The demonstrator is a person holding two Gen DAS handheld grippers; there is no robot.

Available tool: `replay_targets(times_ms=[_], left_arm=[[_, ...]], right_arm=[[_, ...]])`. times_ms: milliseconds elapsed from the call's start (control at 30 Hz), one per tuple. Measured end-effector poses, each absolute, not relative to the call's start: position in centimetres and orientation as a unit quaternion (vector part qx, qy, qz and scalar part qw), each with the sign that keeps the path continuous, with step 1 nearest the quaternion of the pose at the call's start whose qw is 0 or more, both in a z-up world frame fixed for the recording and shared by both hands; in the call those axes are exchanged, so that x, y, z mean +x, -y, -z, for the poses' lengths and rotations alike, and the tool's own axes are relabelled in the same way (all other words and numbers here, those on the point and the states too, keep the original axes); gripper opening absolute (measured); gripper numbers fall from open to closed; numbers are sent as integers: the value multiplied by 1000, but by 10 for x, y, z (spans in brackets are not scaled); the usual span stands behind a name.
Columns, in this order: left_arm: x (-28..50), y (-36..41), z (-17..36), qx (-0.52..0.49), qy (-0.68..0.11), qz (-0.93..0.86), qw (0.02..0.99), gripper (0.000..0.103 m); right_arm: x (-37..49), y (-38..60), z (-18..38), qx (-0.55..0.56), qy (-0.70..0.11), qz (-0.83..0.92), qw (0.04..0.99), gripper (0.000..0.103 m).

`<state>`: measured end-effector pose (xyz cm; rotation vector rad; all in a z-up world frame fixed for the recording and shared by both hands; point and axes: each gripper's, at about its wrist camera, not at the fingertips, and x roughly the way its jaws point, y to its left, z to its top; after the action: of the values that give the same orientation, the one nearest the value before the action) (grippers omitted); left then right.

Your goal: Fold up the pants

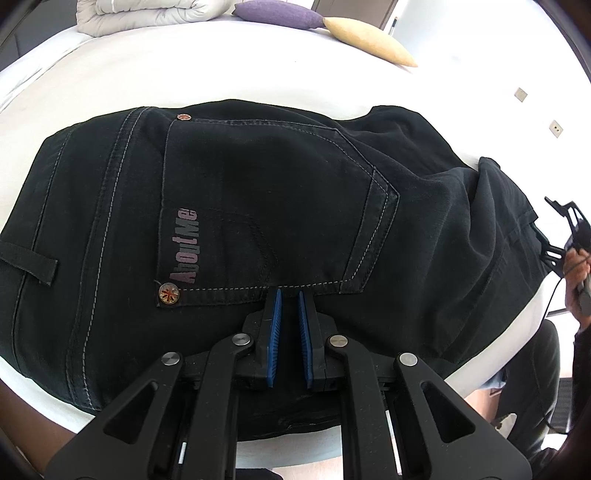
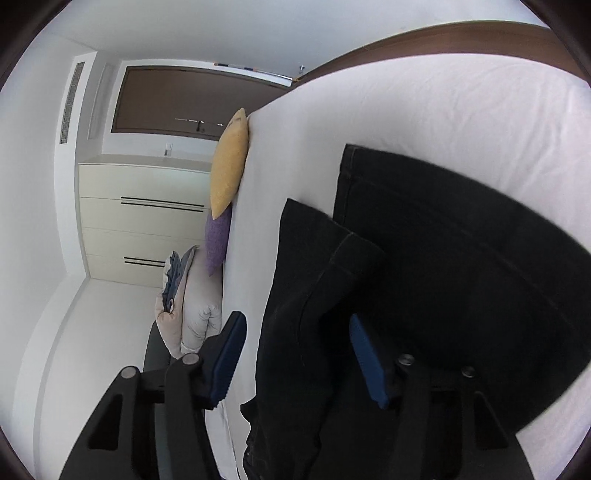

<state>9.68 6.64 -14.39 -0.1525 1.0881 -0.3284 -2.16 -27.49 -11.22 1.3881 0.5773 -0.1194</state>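
Step in hand: You are folding the black pants (image 1: 258, 206) on the white bed (image 1: 184, 74); this looks like the point between letting one leg go and taking a fresh hold.
Left gripper (image 1: 290, 295): You are keeping its blue pads nearly together, tips resting at the near hem of the back pocket (image 1: 266, 199); no cloth is showing in the narrow gap, so it seems to be pinning rather than pinching.
Right gripper (image 2: 295, 350): You are holding its jaws apart, a pants leg (image 2: 314, 295) hanging between the pads with neither pad pressing on it.
Pants position: The seat is lying flat just beyond the left tips; the legs are trailing off to the right, over the bed edge.
Next move: You are likely needing to close on that leg.
Far side: The yellow cushion (image 1: 369, 40) and purple cushion (image 1: 280, 14) are sitting well clear.
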Motion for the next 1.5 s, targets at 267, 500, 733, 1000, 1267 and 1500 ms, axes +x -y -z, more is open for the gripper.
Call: replay_targets(times_ms=[267, 500, 733, 1000, 1267, 1500], left_arm=[[92, -74, 143, -77, -510, 158, 842, 10], [89, -77, 141, -78, -510, 160, 842, 10], [94, -80, 140, -83, -515, 163, 838, 10], [104, -87, 139, -99, -522, 173, 829, 10], [103, -92, 139, -105, -519, 170, 831, 10], [100, -100, 137, -113, -518, 172, 830, 10]], right_arm=[[-2, 291, 129, 640, -263, 85, 717, 5], [-53, 307, 109, 596, -241, 139, 754, 4], [-96, 295, 100, 540, -244, 168, 787, 4], [-123, 302, 117, 567, -251, 154, 770, 0], [-132, 300, 115, 567, -255, 159, 767, 0], [-135, 301, 117, 588, -246, 152, 756, 0]])
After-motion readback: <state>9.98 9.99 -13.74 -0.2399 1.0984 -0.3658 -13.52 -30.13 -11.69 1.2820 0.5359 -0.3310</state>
